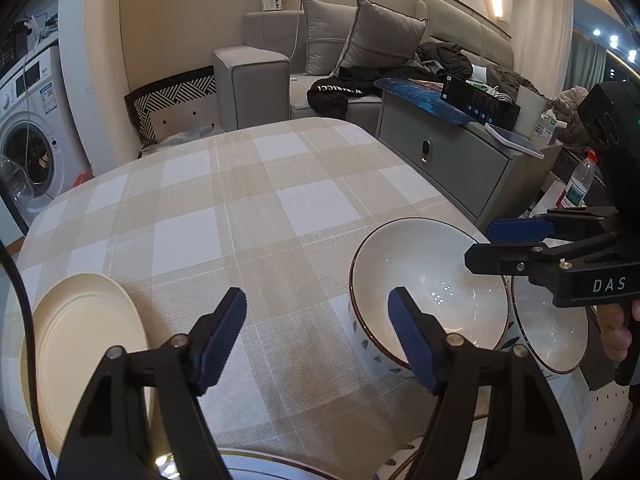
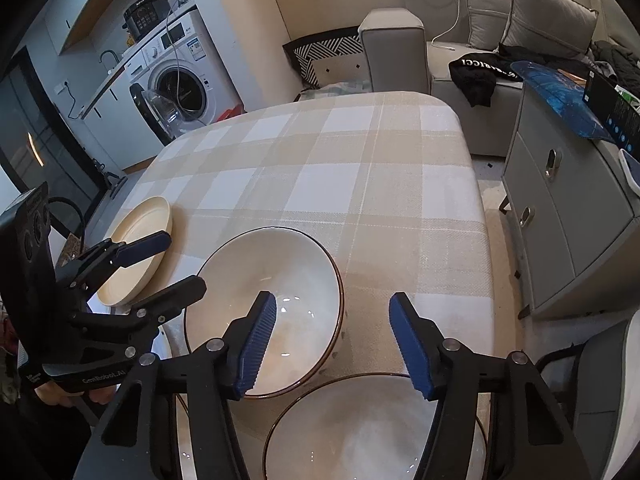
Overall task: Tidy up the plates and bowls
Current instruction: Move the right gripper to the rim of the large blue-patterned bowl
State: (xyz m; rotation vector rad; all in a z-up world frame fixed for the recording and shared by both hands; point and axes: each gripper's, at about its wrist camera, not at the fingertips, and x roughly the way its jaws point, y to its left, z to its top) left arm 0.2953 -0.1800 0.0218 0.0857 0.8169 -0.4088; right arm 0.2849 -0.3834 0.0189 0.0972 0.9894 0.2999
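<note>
A checked cloth [image 1: 224,216] covers the desk; beyond it stand a grey sofa [image 1: 256,80] with two cushions [image 1: 376,36], a grey cabinet [image 1: 452,160], a washing machine [image 2: 180,76] and a water bottle [image 1: 578,180]

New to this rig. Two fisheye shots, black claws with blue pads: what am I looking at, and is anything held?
No robot arm: a person carries a two-finger tool in each hand, with a camera on each looking along its fingers. One picture is from the left tool, the other from the right tool; each also catches the other tool at its edge. On the beige checked tablecloth sit a cream round plate and two white bowls with dark rims: the farther white bowl and the nearer white bowl. More crockery is cut off at the bottom edge. Both tools are open and hold nothing.
</note>
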